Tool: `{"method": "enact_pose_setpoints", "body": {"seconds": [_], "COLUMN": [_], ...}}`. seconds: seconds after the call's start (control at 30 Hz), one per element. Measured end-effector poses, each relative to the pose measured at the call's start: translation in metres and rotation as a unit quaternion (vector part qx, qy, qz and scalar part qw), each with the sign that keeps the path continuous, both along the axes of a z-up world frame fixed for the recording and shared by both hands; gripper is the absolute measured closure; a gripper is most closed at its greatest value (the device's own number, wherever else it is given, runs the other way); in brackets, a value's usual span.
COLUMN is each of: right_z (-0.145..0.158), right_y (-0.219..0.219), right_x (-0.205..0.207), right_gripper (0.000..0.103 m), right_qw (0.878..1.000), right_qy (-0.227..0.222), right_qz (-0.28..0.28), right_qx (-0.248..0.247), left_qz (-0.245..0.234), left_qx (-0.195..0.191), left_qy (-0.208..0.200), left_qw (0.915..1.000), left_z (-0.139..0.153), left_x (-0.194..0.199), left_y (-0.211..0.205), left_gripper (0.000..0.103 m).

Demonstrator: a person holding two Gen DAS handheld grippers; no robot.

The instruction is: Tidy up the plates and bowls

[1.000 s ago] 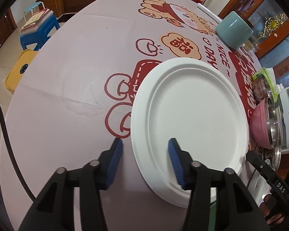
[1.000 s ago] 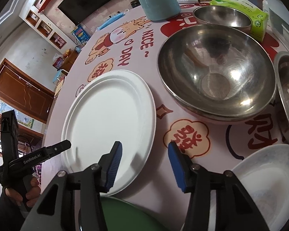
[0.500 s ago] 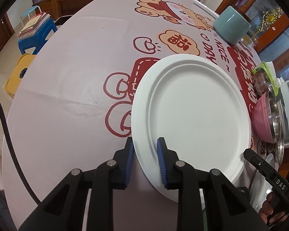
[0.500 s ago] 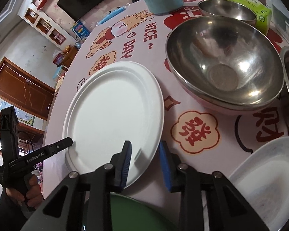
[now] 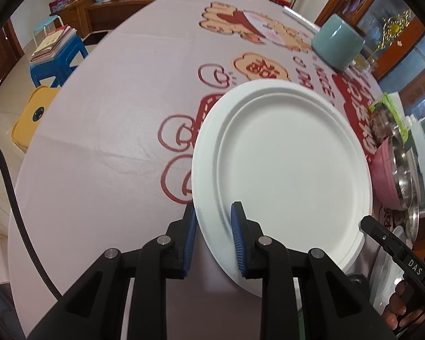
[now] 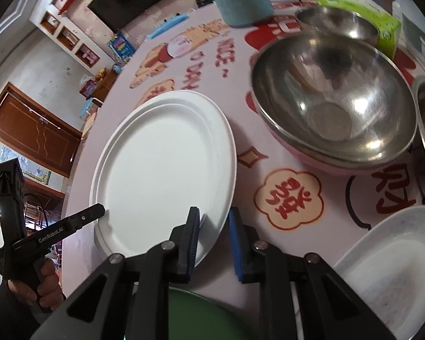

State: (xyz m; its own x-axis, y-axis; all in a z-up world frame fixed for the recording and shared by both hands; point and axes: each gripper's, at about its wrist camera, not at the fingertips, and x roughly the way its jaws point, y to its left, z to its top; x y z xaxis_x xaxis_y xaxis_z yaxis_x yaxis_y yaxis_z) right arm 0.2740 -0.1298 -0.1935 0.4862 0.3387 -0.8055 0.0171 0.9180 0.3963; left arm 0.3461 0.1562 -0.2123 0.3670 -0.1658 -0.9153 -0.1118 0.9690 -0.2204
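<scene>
Two-handed pinch on white plate [image 5: 286, 175], lying on table [image 5: 113, 107]. Left gripper [image 5: 214, 236]: fingers nipped on near-left rim, one pad under, one on top. Right gripper [image 6: 214, 239]: jaws just been closing, rim betw. pads, near-right edge. Steel bowl [image 6: 334, 104] beyond right fingers. Risk: thin rim w/ shallow bite may flex or slip on lift; uneven raise tilts plate.

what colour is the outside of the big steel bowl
Pink, on the big steel bowl; clearest in the right wrist view.

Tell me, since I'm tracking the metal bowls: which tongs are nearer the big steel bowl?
Right. The right tongs grip the white plate beside the steel bowl; the left tongs hold the plate's opposite edge.
</scene>
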Motion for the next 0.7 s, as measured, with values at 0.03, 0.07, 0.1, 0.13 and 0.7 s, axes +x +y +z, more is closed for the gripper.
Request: {"method": "enact_pose_setpoints", "body": {"seconds": [0.03, 0.07, 0.1, 0.13, 0.7], "right_z": [0.003, 0.007, 0.01, 0.014, 0.062], "right_y": [0.001, 0.002, 0.003, 0.004, 0.018], "right_x": [-0.001, -0.002, -0.003, -0.004, -0.045], "right_gripper": [0.083, 0.083, 0.082, 0.082, 0.082], "right_qw": [1.0, 1.0, 1.0, 0.999, 0.995], "right_qy": [-0.007, -0.017, -0.025, -0.033, -0.09], "right_qz": [0.003, 0.007, 0.009, 0.012, 0.03], "right_qx": [0.002, 0.005, 0.006, 0.005, 0.0], "left_qz": [0.003, 0.007, 0.011, 0.013, 0.026], "left_qx": [-0.001, 0.0, -0.001, -0.002, -0.008], "left_qy": [-0.005, -0.011, -0.015, -0.02, -0.082], "left_qw": [1.0, 0.9999, 0.9998, 0.9997, 0.9963], "left_z": [0.003, 0.005, 0.008, 0.011, 0.071], "left_x": [-0.001, -0.002, -0.004, -0.005, -0.055], "left_y": [0.001, 0.003, 0.005, 0.007, 0.02], "left_gripper": [0.08, 0.08, 0.08, 0.08, 0.08]}}
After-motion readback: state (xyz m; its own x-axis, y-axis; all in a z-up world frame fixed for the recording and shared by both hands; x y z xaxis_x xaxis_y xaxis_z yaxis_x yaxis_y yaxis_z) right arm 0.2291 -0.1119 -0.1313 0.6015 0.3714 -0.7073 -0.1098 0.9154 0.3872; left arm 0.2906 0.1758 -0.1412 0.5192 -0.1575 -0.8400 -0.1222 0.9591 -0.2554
